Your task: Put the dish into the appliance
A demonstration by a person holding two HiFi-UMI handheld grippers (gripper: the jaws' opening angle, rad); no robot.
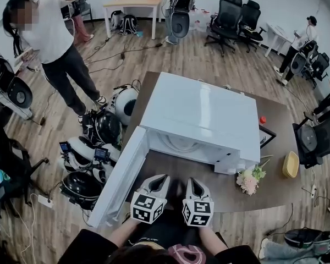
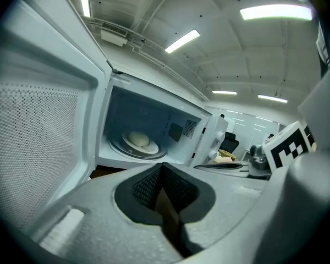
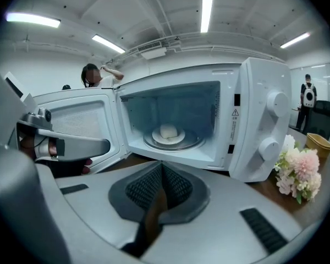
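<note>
Microwave [image 1: 198, 114] with door [image 1: 118, 175] open, dish [image 3: 169, 135] inside on the turntable [image 3: 193, 142], perhaps holding a bun, left gripper [image 2: 164, 188] and right gripper [image 3: 162, 188] pressed together, empty

Open way straight into the microwave mouth [image 3: 170, 103], hemmed by swung-out door [image 3: 77, 122] left, flowers [image 3: 298, 172] perhaps crowding right.

bright, o/h strip lights [image 3: 207, 12]; fisheye warp, dark corners

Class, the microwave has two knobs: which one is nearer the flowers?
The lower knob, just left of the flowers; the upper knob sits higher up, farther from them.
</note>
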